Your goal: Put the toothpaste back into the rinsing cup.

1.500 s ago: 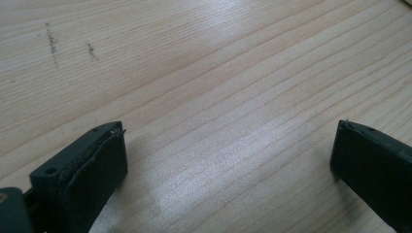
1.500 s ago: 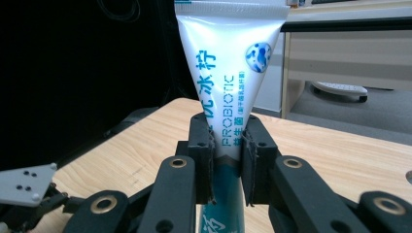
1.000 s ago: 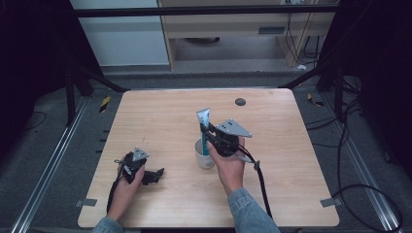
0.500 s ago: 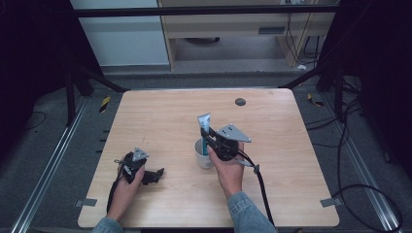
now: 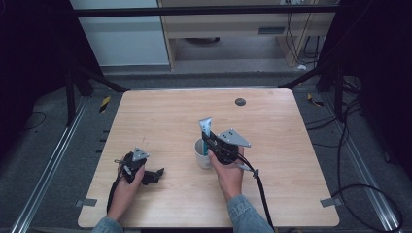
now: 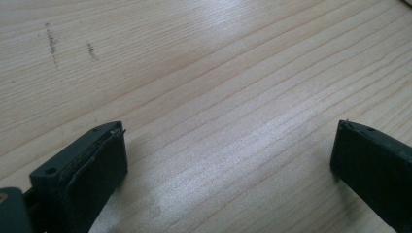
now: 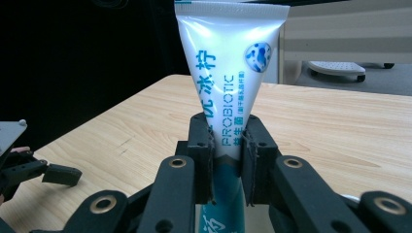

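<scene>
Down a touch goes the toothpaste tube (image 5: 206, 132) toward the white cup (image 5: 202, 153) since a second ago. Left tongs (image 5: 156, 174) rest spread wide on the bench (image 5: 291, 136), gripping nothing. Right tongs (image 7: 227, 145) clamp the upright tube over the cup, mid-bench.

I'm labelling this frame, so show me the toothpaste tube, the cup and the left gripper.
Toothpaste tube (image 7: 228, 92): right gripper view, on the printed body above the jaws.
Cup (image 5: 200, 156): high view, on its white outer wall.
Left gripper (image 5: 154, 175): high view, between its black fingertips on the table.
</scene>
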Demonstrator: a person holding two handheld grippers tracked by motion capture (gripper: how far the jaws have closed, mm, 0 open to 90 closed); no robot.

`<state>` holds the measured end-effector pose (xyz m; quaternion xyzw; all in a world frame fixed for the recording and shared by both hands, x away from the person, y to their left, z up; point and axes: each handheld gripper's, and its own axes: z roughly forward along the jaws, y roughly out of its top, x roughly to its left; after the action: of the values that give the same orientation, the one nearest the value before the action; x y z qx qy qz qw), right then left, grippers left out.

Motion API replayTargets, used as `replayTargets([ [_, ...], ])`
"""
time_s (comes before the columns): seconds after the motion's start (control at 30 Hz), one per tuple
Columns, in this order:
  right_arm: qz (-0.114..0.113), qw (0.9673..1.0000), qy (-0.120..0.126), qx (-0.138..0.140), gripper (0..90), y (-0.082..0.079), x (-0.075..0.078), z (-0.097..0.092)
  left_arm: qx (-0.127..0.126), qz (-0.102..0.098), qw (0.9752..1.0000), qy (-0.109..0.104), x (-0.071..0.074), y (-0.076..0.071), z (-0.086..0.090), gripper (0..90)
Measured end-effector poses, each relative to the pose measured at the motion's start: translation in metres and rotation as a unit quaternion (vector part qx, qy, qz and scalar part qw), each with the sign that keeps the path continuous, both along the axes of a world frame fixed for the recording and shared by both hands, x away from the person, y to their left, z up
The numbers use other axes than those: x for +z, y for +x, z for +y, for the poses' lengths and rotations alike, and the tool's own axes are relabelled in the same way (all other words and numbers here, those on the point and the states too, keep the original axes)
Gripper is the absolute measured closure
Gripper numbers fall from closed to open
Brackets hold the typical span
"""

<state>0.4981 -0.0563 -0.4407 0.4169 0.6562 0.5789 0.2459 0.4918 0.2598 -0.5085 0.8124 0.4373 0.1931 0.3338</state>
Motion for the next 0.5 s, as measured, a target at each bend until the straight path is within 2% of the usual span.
replayTargets([
  [0.5, 0.005, 1.0000, 0.001, -0.006, 76.2, 0.0020, 0.0004, -0.0008, 0.000, 0.000, 1.0000, 0.000, 0.0000, 0.0001, 0.0000, 0.0],
])
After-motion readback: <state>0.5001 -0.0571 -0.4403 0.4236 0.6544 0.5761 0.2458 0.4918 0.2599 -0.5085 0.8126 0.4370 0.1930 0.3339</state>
